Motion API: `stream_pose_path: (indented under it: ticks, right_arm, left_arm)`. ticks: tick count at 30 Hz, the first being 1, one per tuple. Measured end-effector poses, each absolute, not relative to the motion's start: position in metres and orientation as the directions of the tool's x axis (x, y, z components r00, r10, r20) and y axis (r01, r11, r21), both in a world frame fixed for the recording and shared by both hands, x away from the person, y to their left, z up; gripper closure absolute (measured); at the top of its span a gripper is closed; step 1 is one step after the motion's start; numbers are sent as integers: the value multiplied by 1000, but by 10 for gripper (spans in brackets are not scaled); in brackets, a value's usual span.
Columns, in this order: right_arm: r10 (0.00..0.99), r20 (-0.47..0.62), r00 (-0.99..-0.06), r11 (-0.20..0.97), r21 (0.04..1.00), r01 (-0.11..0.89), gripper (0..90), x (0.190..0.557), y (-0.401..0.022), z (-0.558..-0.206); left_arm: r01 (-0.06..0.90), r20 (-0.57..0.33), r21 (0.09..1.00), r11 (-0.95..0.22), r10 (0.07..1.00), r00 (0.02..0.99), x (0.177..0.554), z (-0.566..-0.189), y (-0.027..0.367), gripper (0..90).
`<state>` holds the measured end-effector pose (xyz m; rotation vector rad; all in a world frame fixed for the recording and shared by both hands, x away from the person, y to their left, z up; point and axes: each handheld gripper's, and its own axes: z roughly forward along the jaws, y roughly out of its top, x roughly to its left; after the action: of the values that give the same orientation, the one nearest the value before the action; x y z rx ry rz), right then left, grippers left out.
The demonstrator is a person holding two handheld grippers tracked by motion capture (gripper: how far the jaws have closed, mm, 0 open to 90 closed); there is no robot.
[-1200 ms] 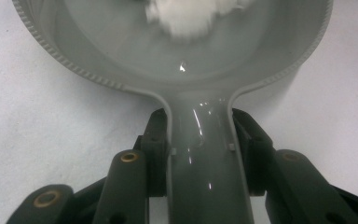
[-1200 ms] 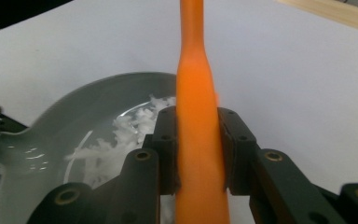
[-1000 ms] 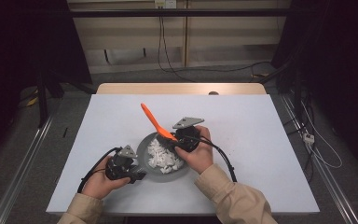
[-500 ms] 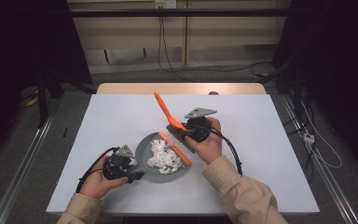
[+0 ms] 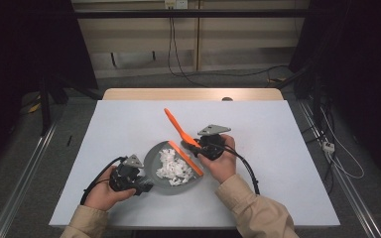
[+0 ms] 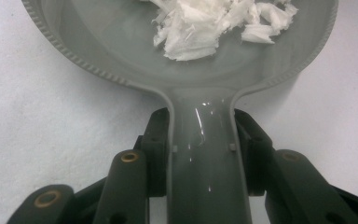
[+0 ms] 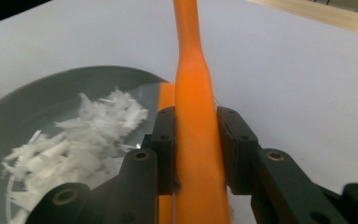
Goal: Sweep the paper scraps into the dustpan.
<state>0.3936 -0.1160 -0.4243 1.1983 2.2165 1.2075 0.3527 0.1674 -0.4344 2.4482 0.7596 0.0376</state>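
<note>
Left tongs (image 6: 204, 154) clamp the grey pan's handle (image 6: 207, 140); right tongs (image 7: 196, 140) grip the orange spatula (image 7: 193, 93) over the pan's far rim.

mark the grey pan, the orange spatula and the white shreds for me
grey pan (image 6: 205, 154), left gripper view, on its handle between the jaws.
orange spatula (image 7: 193, 93), right gripper view, on its handle.
white shreds (image 5: 172, 166), high view, on the middle of the pile.

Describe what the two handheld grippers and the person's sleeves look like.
Both the left gripper and the right gripper are black, with two jointed jaws carrying brass-coloured pivot pins. A grey three-cornered plate tops each one, and a black cable trails from each. The sleeves are beige.
</note>
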Motion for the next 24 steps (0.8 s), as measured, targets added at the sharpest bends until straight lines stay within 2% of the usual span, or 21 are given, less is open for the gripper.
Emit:
stream_pose_path:
  ticks: [3,5,7,8,11,24]
  right_arm:
    - [791,133,-597,261,810,525,707,390,-108,-423]
    - [787,116,-606,271,817,509,709,388,-104,-420]
    - [757,202,-622,213,823,526,715,387,-104,-415]
    - [748,208,-630,208,828,521,715,387,-103,-413]
    - [759,124,-639,264,839,476,715,386,-100,-403]
    - [798,131,-589,236,831,504,715,402,-119,-405]
  left_arm:
    - [518,-131,532,-670,539,832,351,-434,167,625]
    - [515,-135,530,-673,533,835,352,-434,168,625]
    - [518,-136,532,-669,537,833,352,-434,168,625]
    - [519,-136,533,-669,537,833,352,-434,168,625]
    - [519,-136,534,-667,538,832,351,-435,168,625]
    - [529,-132,546,-649,557,820,353,-435,169,624]
